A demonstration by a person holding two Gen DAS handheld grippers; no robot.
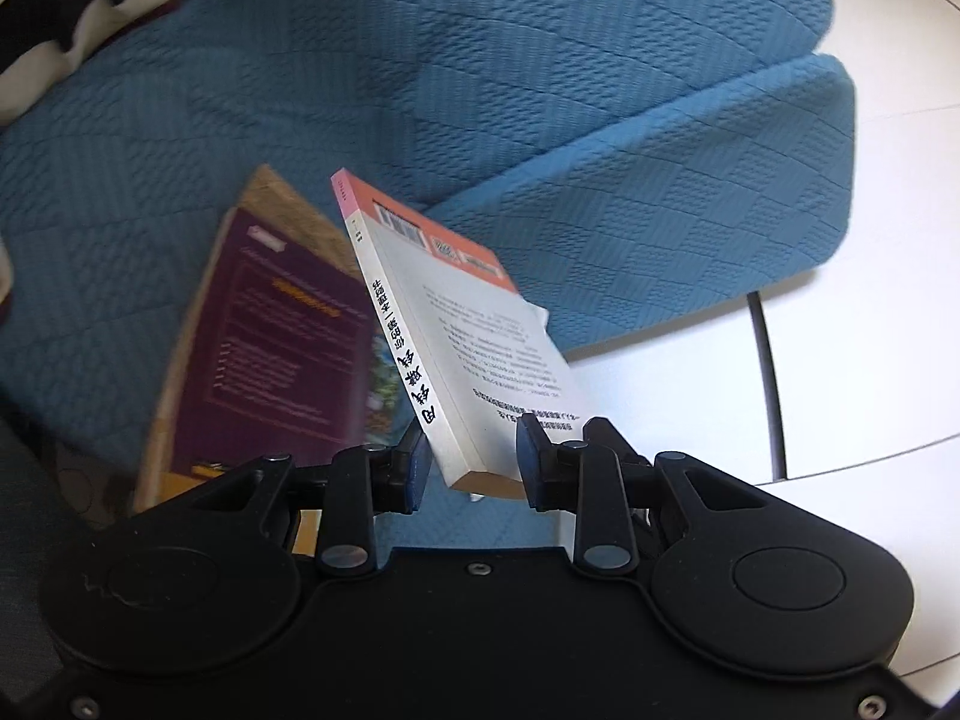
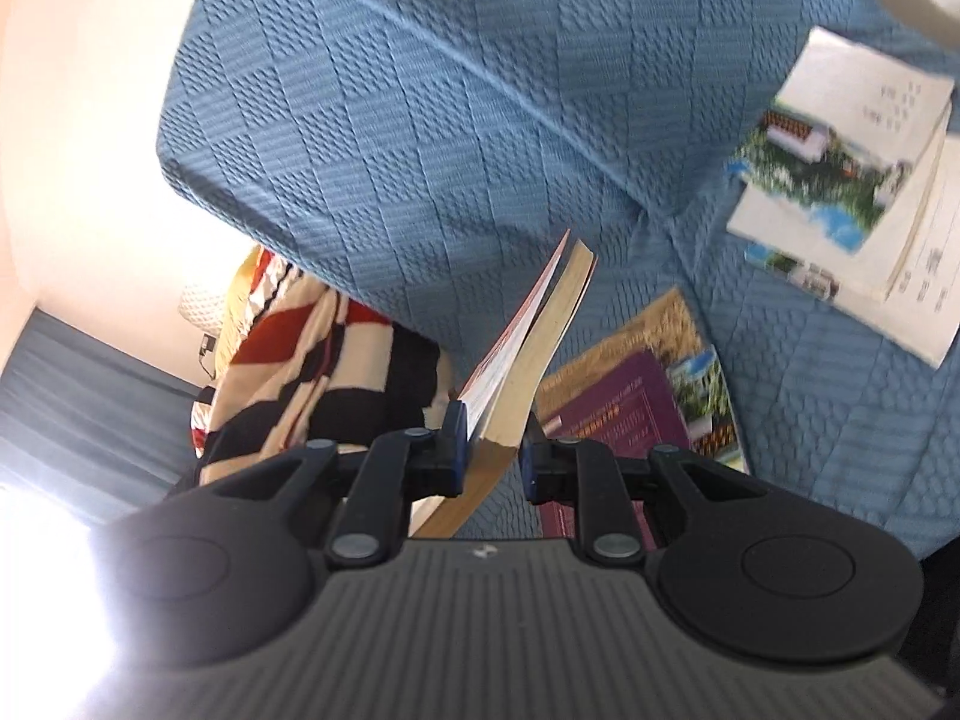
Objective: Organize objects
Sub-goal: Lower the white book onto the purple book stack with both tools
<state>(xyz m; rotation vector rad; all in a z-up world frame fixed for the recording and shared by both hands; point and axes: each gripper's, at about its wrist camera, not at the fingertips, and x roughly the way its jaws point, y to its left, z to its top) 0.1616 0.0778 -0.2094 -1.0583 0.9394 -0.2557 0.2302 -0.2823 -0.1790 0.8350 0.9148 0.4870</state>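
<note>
My left gripper [image 1: 474,450] is shut on the near corner of a white paperback [image 1: 480,324] with an orange band and black lettering on its spine. The book tilts up and away over the sofa's front edge. Beside it a purple book [image 1: 270,348] lies flat on the blue quilted sofa cover [image 1: 480,60]. My right gripper [image 2: 492,438] is shut on the lower corner of a red-covered book [image 2: 540,336] with yellowed pages, held edge-on and upright. The same purple book [image 2: 624,414] lies on the seat just right of it.
Two white books with a landscape picture [image 2: 840,180] lie on the sofa cover [image 2: 420,120] at the right. A red, black and cream striped cushion [image 2: 288,348] sits at the left. White floor tiles [image 1: 870,240] with a black cable [image 1: 771,360] lie beyond the sofa.
</note>
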